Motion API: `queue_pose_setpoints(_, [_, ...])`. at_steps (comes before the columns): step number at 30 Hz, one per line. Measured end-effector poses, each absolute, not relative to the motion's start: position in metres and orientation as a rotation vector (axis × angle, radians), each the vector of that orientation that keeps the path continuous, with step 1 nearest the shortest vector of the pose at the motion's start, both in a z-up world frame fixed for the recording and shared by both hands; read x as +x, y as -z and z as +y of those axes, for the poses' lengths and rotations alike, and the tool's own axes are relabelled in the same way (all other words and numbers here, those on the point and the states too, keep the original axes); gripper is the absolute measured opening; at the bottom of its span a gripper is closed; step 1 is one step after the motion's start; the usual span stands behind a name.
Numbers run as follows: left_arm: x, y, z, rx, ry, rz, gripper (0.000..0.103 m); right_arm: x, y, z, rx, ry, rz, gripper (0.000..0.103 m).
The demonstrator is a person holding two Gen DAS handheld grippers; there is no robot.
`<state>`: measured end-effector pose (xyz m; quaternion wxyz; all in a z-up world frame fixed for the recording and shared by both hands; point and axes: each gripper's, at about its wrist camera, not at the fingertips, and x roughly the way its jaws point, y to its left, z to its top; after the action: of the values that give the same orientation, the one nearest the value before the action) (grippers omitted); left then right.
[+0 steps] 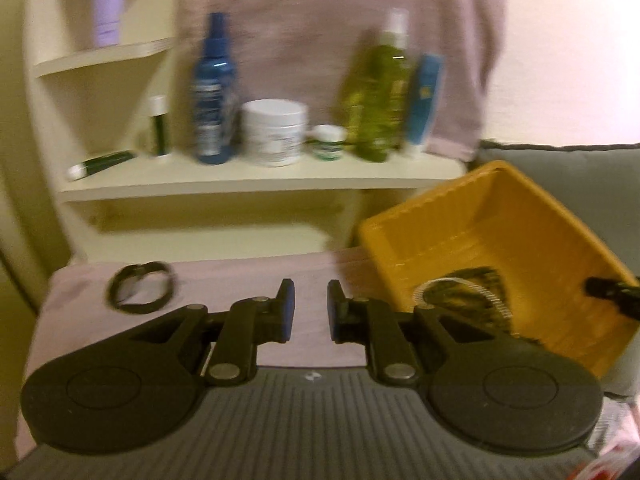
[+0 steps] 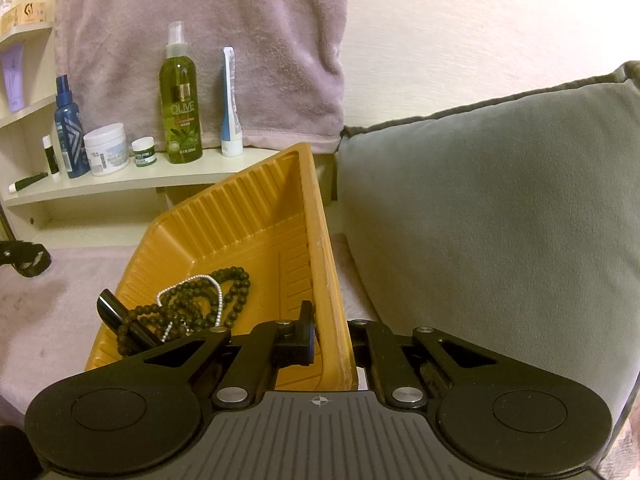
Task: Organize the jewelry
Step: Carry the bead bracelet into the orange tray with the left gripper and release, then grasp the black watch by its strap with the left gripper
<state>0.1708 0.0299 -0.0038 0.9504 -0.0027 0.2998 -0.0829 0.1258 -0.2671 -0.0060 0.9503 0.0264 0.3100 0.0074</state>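
Grey cushion (image 2: 500,208) fills right wrist view from 1 to 4 o'clock.

Yellow tray (image 2: 248,232) tilted on pink cover, likely held steady as jewelry collector.

Right gripper (image 2: 332,336): jaws clamped on tray's right wall, one finger inside, one outside.

Left gripper (image 1: 311,308): jaws narrowly apart, empty; black bracelet (image 1: 142,288) at its 10 o'clock, likely next pick.

Dark bead necklace (image 2: 200,296) and silver chain (image 2: 192,284) lie in tray.

Green bottle (image 2: 181,100) reads "OLIVE".

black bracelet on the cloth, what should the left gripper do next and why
Probably move the open left gripper forward-left over the bracelet: it lies outside the tray, which the right gripper grips by its rim, beads already inside.
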Motion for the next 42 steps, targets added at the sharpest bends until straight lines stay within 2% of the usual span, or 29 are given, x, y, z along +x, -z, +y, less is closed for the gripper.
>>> queue_pose_setpoints(12, [0.178, 0.016, 0.077, -0.001, 0.037, 0.639, 0.024, 0.126, 0.008, -0.267, 0.044, -0.013, 0.633, 0.006])
queue_pose_setpoints(22, [0.183, 0.03, 0.093, 0.023, -0.009, 0.671, 0.026, 0.127, 0.009, -0.267, 0.037, -0.011, 0.635, 0.006])
queue_pose_setpoints(31, [0.199, 0.038, 0.116, 0.051, -0.088, 0.65, 0.037, 0.127, 0.01, -0.268, 0.032, -0.01, 0.64, 0.006])
queue_pose_setpoints(42, [0.243, 0.058, 0.141, 0.144, -0.118, 0.673, 0.037, 0.13, 0.012, -0.268, 0.021, 0.0, 0.654, 0.006])
